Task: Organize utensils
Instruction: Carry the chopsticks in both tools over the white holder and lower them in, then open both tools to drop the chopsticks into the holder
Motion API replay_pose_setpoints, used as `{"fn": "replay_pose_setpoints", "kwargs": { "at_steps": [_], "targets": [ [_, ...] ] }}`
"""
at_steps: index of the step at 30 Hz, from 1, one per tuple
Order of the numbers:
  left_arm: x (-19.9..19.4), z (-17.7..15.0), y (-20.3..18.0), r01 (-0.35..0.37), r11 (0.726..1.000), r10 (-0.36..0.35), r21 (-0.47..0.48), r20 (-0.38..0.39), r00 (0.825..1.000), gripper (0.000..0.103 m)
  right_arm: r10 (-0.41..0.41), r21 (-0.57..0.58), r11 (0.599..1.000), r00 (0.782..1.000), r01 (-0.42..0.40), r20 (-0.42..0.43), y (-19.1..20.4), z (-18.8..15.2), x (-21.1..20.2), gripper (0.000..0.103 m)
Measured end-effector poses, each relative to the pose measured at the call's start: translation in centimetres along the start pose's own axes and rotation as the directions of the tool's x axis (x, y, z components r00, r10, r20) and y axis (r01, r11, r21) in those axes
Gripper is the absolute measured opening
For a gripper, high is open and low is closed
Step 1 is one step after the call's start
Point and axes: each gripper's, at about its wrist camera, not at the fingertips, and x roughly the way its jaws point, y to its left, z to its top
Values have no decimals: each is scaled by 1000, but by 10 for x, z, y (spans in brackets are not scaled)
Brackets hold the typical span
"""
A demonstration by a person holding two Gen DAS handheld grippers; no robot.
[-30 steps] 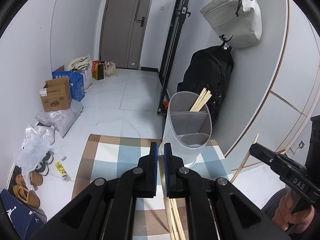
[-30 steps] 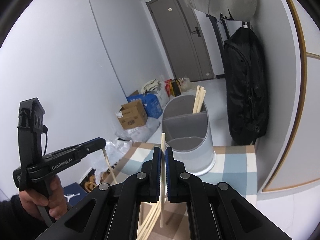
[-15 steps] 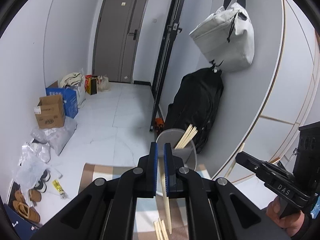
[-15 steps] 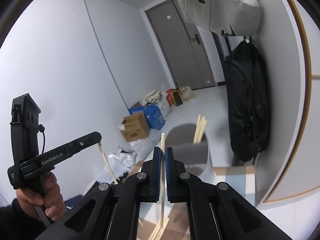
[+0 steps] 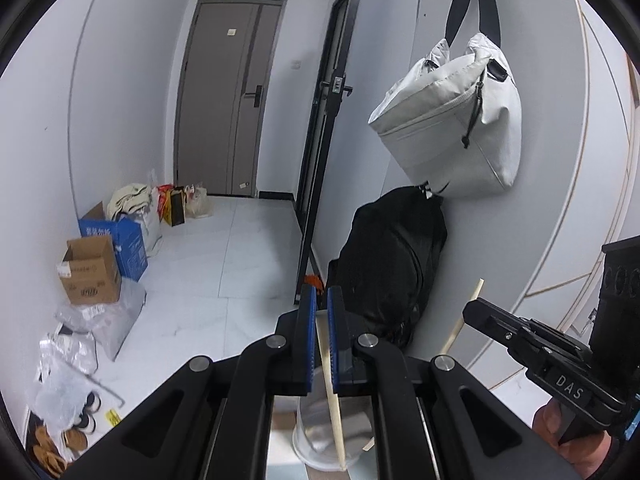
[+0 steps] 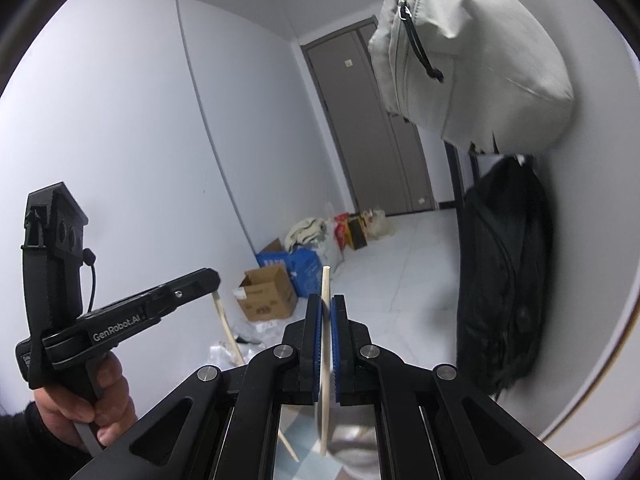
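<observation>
My left gripper (image 5: 319,308) is shut on a pale wooden chopstick (image 5: 333,400) that hangs down over the white utensil holder (image 5: 316,440), which shows low between the fingers. My right gripper (image 6: 327,312) is shut on another chopstick (image 6: 325,360), held nearly upright above the holder's rim (image 6: 352,444). The right gripper also shows at the right of the left wrist view (image 5: 470,312) with its chopstick (image 5: 464,316). The left gripper shows at the left of the right wrist view (image 6: 214,280) with its chopstick (image 6: 228,328).
A black backpack (image 5: 392,272) leans on the wall behind the holder, with a grey bag (image 5: 448,128) hanging above. Cardboard boxes (image 5: 90,272), bags and shoes (image 5: 60,440) line the left wall. A grey door (image 5: 224,104) closes the corridor.
Both grippers have risen and tilted up with their chopsticks. The holder and the checked mat have slid down to the bottom of both views.
</observation>
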Motion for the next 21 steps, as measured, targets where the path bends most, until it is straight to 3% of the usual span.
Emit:
{"fn": "replay_pose_setpoints", "kwargs": {
  "at_steps": [5, 10, 21],
  "targets": [
    [24, 15, -1, -18, 999, 17, 49, 24, 1000, 1, -3, -1, 1000, 1000, 3, 2, -9, 17, 24, 3],
    [47, 19, 10, -16, 999, 15, 38, 17, 1000, 2, -11, 0, 1000, 1000, 11, 5, -18, 22, 44, 4],
    [73, 6, 7, -9, 994, 10, 106, -11, 1000, 2, -24, -36, 999, 1000, 23, -15, -19, 5, 68, 3]
  ]
}}
